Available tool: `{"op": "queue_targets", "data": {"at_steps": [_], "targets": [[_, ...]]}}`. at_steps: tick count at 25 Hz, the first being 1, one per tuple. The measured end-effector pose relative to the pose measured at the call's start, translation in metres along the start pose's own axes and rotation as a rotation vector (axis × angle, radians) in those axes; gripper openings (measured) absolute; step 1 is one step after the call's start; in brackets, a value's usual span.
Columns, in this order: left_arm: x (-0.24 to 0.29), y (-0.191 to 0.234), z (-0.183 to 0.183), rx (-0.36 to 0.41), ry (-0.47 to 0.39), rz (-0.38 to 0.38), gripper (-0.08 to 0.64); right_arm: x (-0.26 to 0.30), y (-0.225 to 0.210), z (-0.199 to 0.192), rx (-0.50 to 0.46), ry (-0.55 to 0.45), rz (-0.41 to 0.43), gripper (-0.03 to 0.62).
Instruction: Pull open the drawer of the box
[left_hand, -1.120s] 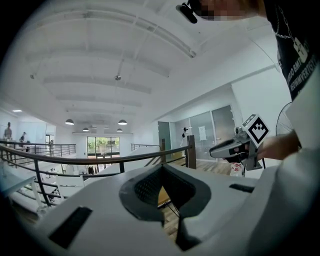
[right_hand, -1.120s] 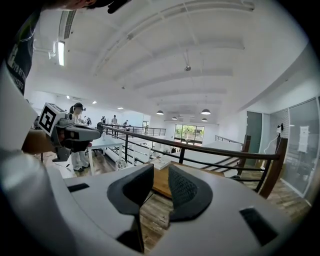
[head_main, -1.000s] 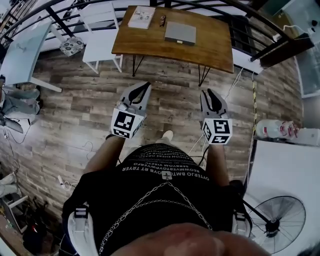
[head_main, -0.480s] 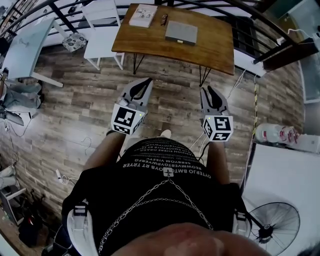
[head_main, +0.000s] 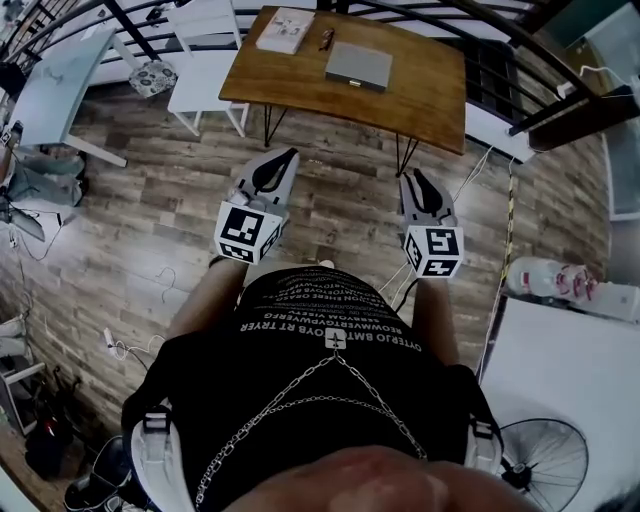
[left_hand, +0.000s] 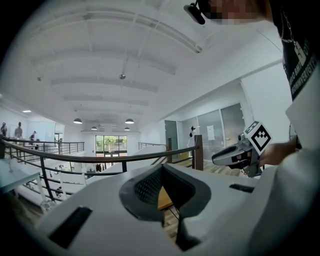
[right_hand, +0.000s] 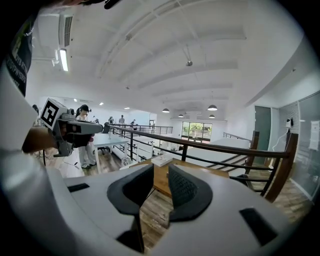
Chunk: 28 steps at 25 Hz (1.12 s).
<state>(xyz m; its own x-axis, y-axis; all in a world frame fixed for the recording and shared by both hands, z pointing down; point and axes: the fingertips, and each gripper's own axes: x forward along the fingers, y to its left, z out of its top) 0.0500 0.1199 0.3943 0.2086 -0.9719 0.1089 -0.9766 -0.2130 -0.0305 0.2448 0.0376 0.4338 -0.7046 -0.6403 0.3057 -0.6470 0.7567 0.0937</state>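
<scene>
Approaching the table: the task is judged barely begun. The wooden table (head_main: 420, 95) lies ahead across a stretch of plank floor (head_main: 150, 230), and nothing on it has been touched.
Box: a flat grey box (head_main: 358, 65) is seen lying on the far half of the table top, near a book (head_main: 284, 30) and well apart from both grippers.
Drawer: it cannot be made out from this distance, and no pulled-out drawer is seen.
Left gripper (head_main: 288, 158): it is held out in front of the body toward the table. Its tips are drawn together and nothing is held between them.
Right gripper (head_main: 413, 178): it is held alongside and pointed the same way. Its jaws stand partly apart, and only table and floor are seen through the gap.
Left to do: by this judgement, all of it. The table must be reached, the drawer front found and gripped, and the drawer pulled out.
Changed since a second ago: the table is seen slightly larger and the floor fan (head_main: 540, 465) has slid lower in the head view, so a little ground has been covered. Both grippers have been carried slightly forward, and their jaws are set as before.
</scene>
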Motion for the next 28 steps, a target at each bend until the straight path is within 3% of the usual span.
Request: {"op": "queue_targets", "data": {"at_steps": [10, 28], "targets": [[-0.006, -0.007, 0.004, -0.011, 0.001, 0.041, 0.006, 0.004, 0.0, -0.001, -0.004, 0.0, 0.057, 0.089], [0.017, 0.004, -0.002, 0.021, 0.003, -0.007, 0.006, 0.021, -0.007, -0.01, 0.027, 0.004, 0.008, 0.087]]}}
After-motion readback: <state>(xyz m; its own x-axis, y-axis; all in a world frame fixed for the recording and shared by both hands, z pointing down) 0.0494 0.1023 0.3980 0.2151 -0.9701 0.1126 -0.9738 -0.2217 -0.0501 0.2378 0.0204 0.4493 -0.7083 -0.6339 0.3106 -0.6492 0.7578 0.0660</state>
